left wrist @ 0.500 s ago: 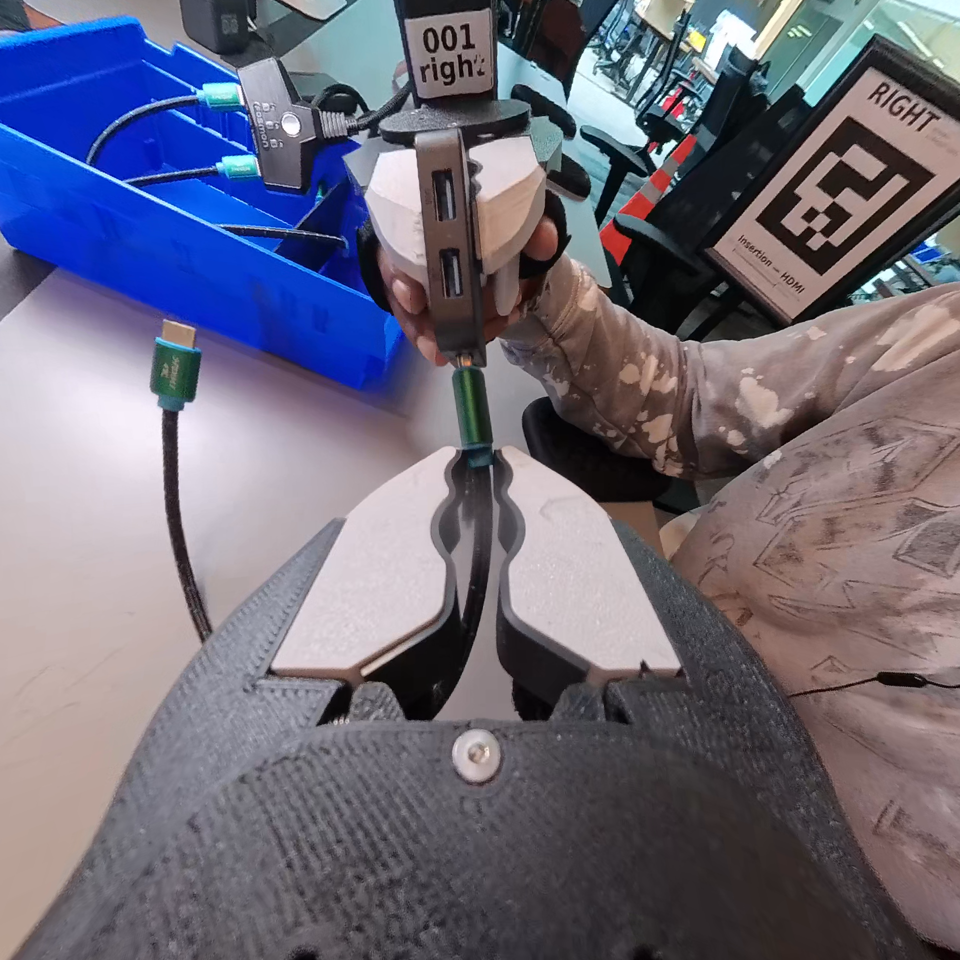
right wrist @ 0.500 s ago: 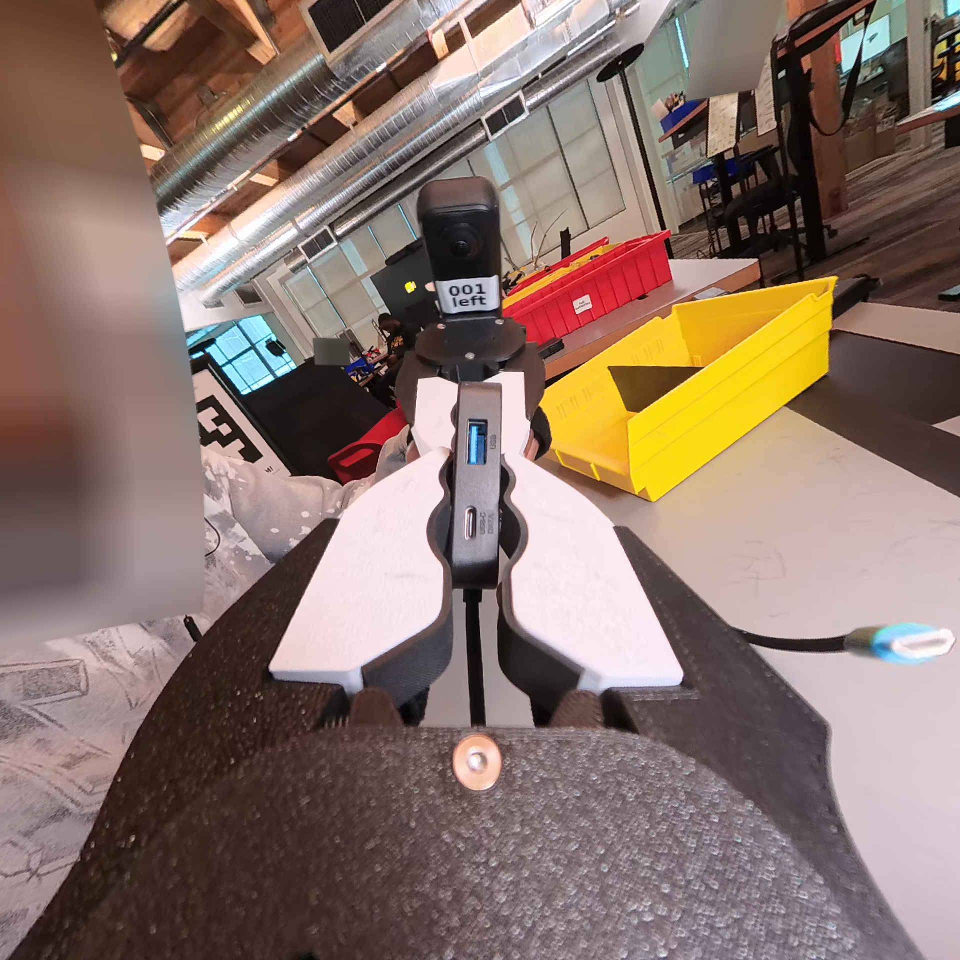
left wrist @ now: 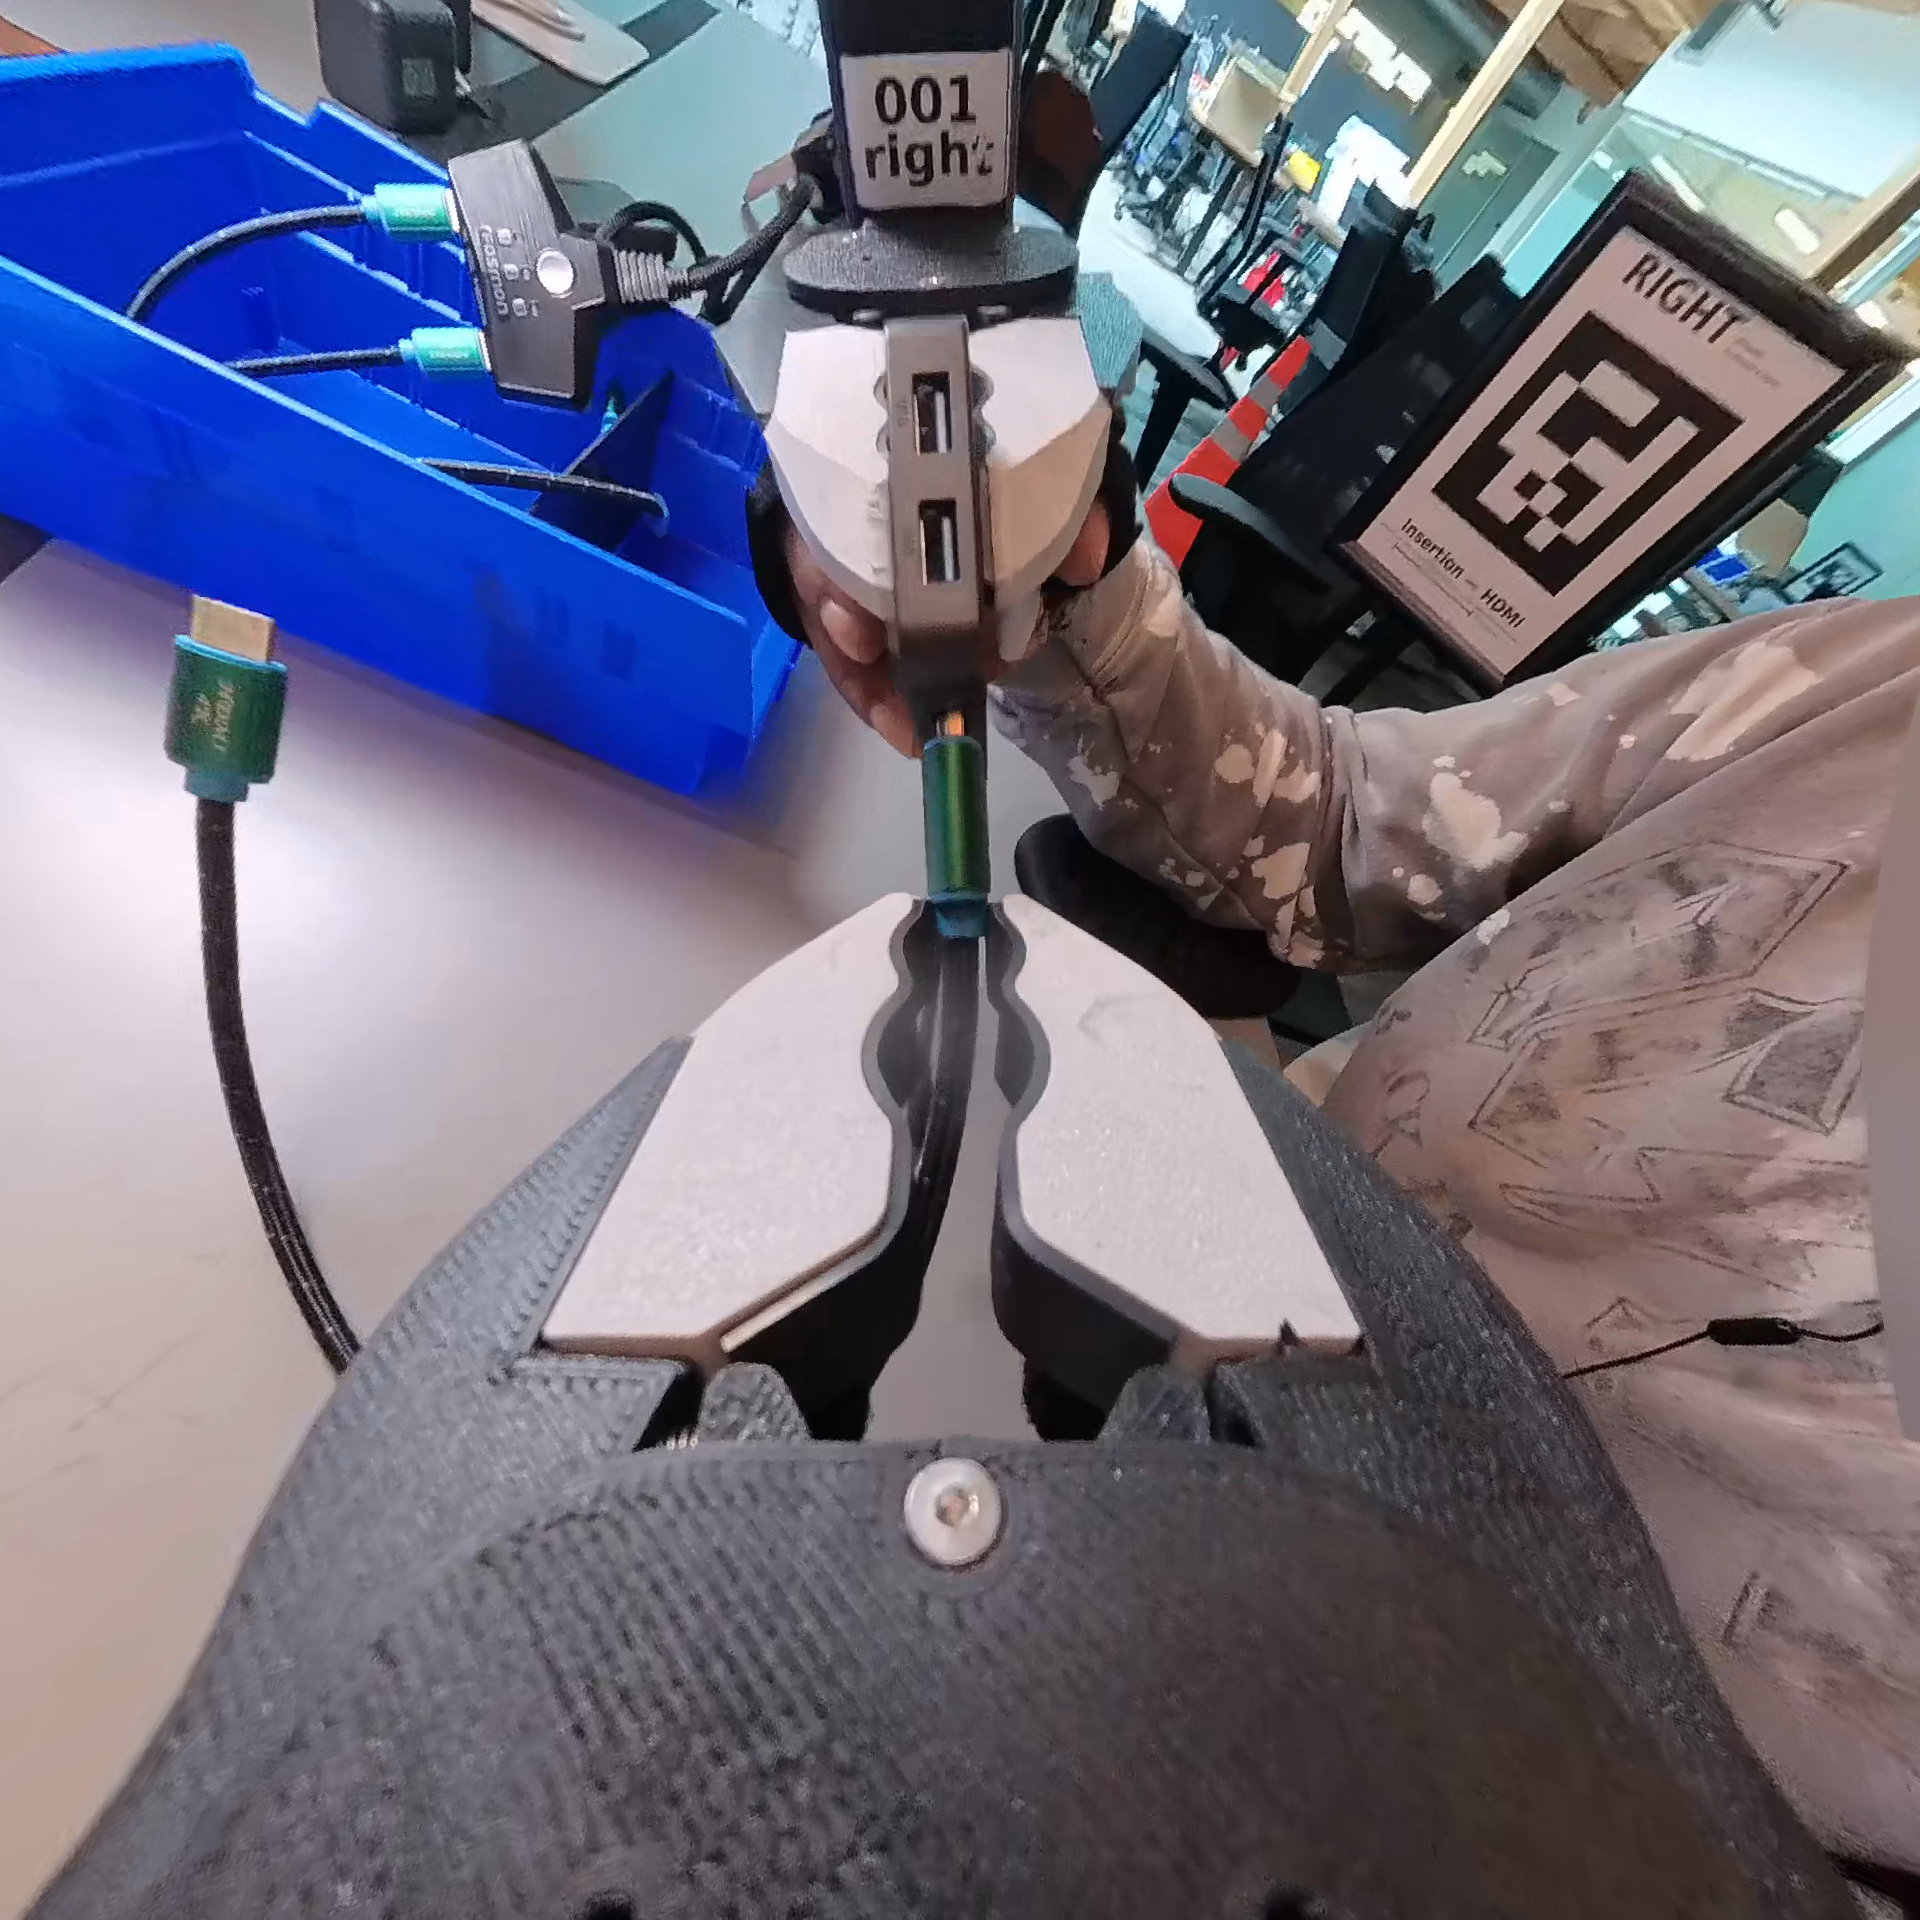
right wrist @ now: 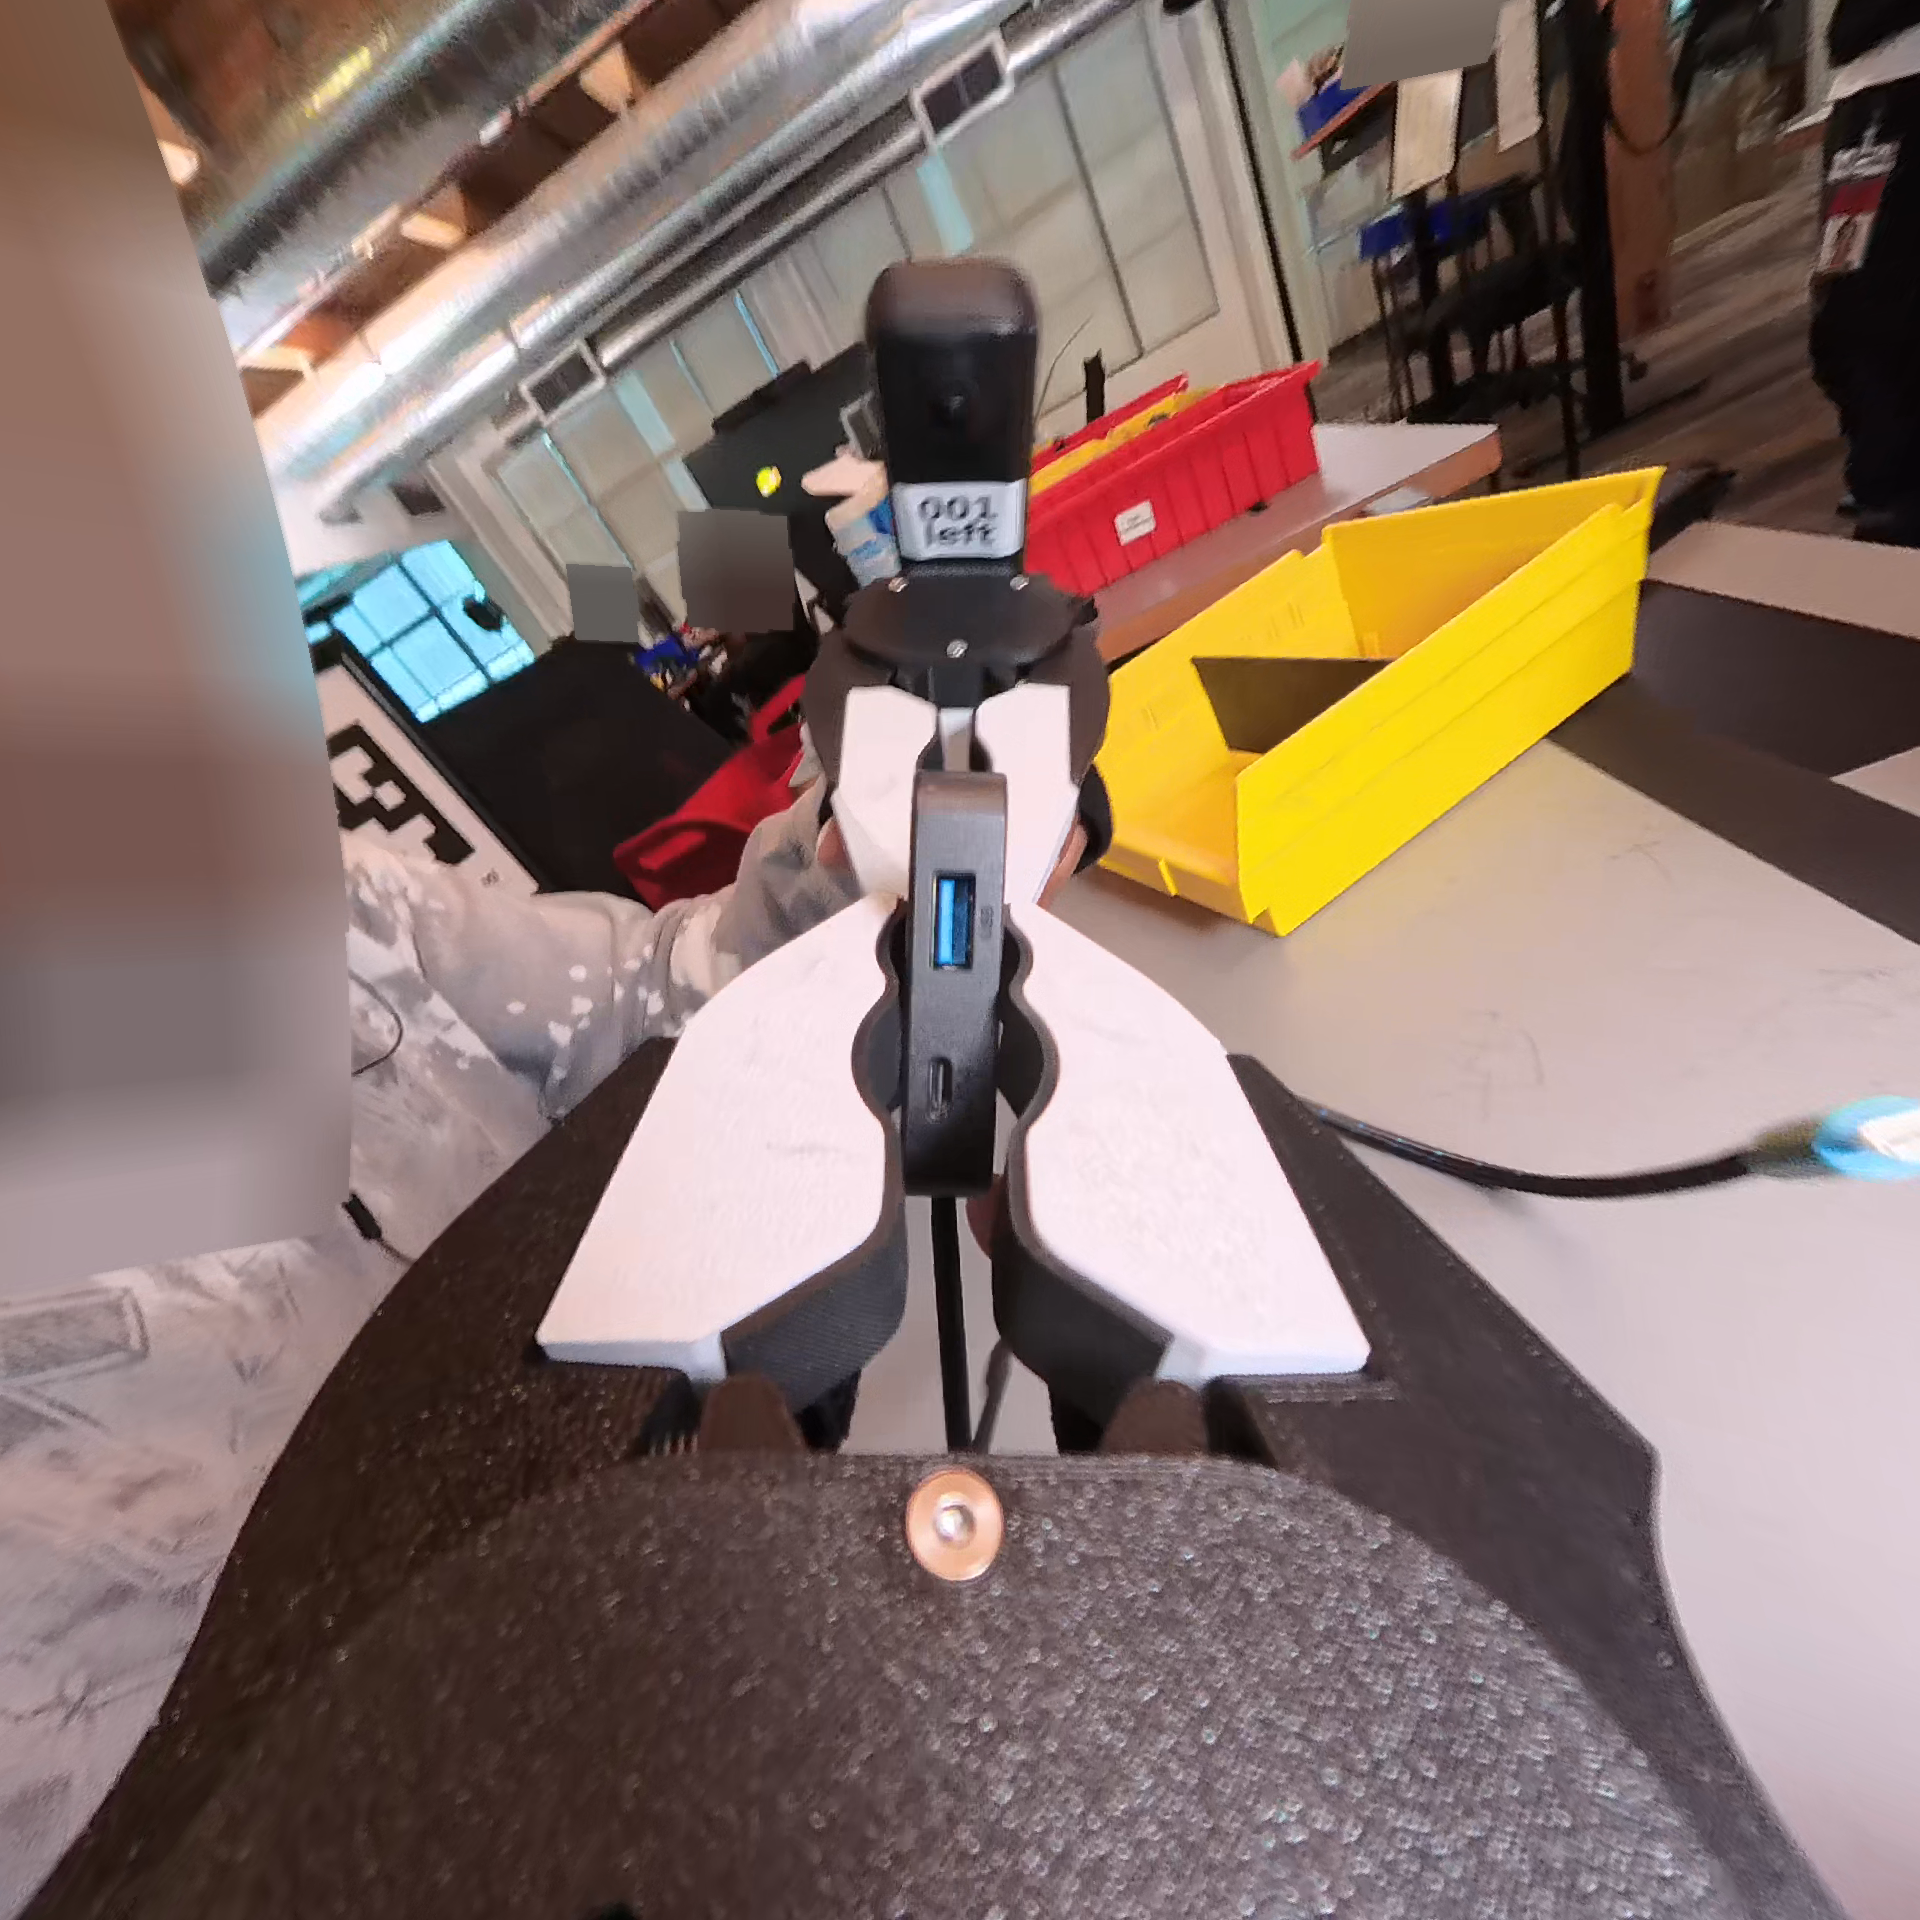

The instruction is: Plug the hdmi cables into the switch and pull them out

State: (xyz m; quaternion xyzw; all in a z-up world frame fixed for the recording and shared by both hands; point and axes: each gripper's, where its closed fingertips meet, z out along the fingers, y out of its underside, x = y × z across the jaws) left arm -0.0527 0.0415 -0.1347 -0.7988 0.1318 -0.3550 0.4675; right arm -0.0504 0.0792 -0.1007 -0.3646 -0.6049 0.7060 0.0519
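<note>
Two grippers meet nose to nose above the bench (left wrist: 436, 1039), each clamped on its own part. The left gripper (left wrist: 958, 920) has its white fingers (left wrist: 758, 1122) pinched tight on the teal collar at the back of a green HDMI plug (left wrist: 956, 826), whose black cable (left wrist: 940, 1101) runs back through the narrow gap between them. The plug's metal tip sits at the lower end of the grey switch (left wrist: 932, 499), with a sliver of gold metal showing at the joint, so it is not pushed fully home. The right gripper (right wrist: 948, 930) is closed on that switch (right wrist: 953, 997), holding it edge-on with its ports facing the camera; a thin black lead hangs from its near end. A person's hand (left wrist: 842, 644) wraps the right gripper's handle. A second green HDMI plug (left wrist: 227, 717) lies loose on the bench near its left edge, beside a blue bin (left wrist: 312, 499). Resting on the bin's rim is another black adapter (left wrist: 525, 272) with two teal-ended cables plugged in. In the right wrist view a yellow bin (right wrist: 1455, 707) stands toward the far side of the bench, with a red bin (right wrist: 1174, 488) behind it
</note>
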